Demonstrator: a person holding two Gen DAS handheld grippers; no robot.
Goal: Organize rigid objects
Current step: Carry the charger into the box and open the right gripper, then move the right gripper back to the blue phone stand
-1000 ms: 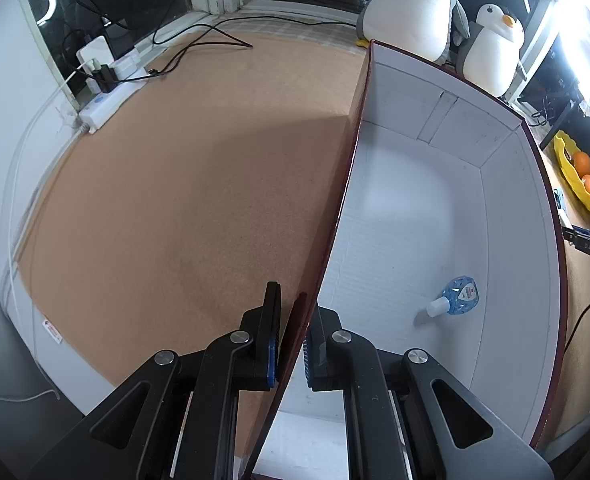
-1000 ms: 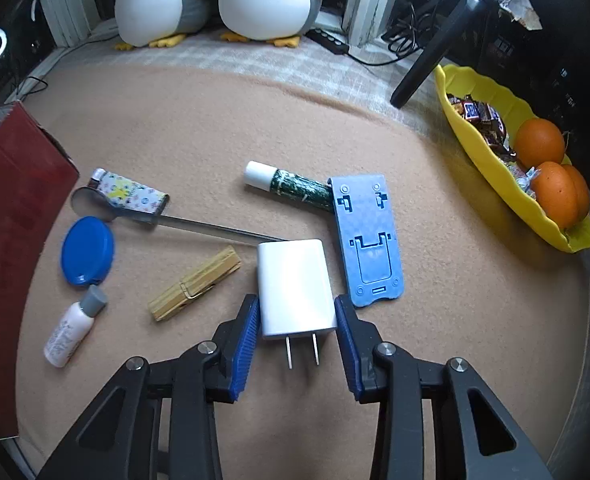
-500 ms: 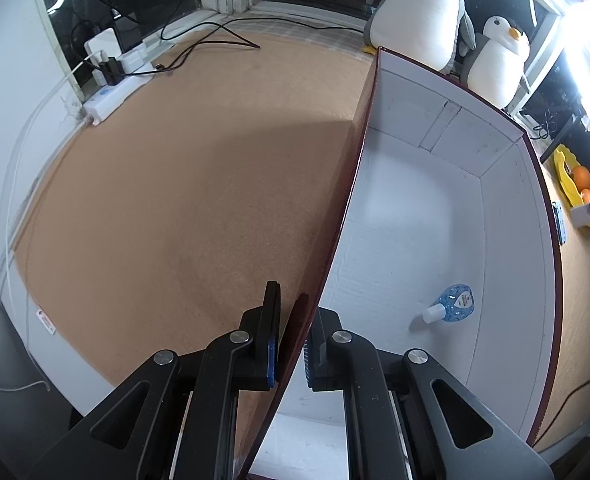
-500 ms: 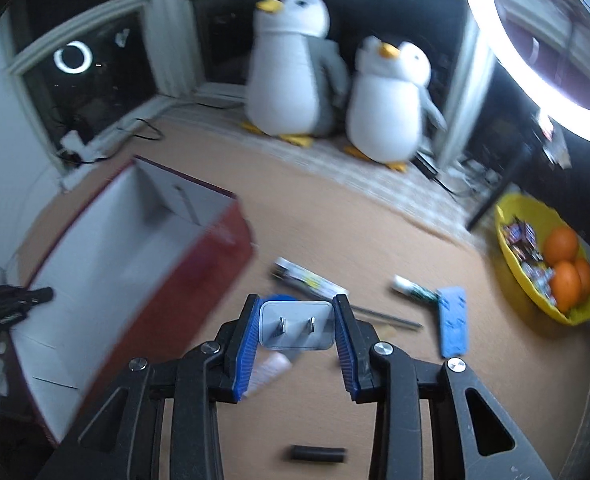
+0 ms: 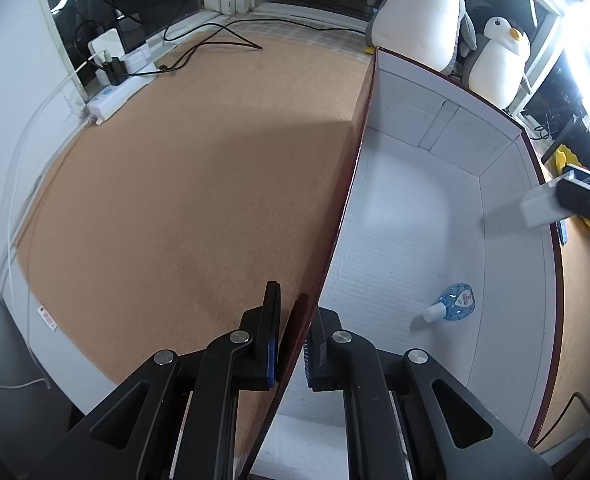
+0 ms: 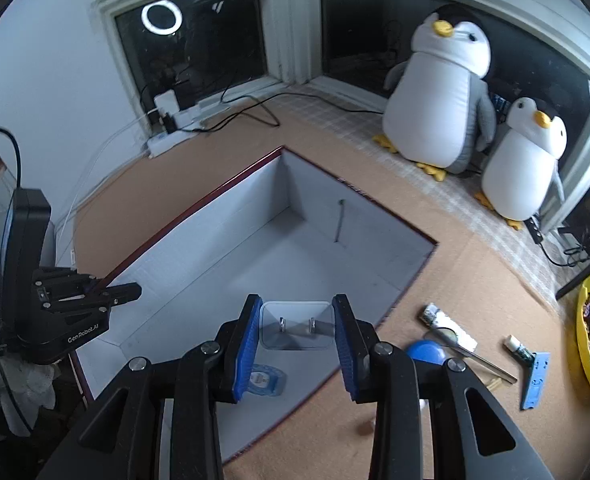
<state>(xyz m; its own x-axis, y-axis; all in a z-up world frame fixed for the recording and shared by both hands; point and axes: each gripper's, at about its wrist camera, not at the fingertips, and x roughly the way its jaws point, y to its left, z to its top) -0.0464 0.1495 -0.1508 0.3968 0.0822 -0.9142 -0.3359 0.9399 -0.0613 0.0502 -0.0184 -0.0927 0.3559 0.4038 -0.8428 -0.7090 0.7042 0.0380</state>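
Right gripper (image 6: 297, 336), clamped on the white charger (image 6: 297, 330), had carried it off the table from among the loose items and now held it over the open box (image 6: 255, 248). Left gripper (image 5: 291, 344) stayed pinched shut on the box wall, steadying it. Drop-in looked next; one small blue bottle (image 5: 453, 307) already lay inside.

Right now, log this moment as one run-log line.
left gripper: shut on red box wall | right gripper: holds white plug charger over box | inside: small blue bottle

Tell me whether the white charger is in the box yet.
Not yet. The white charger hangs clamped in the right gripper above the open box, not resting on its floor.
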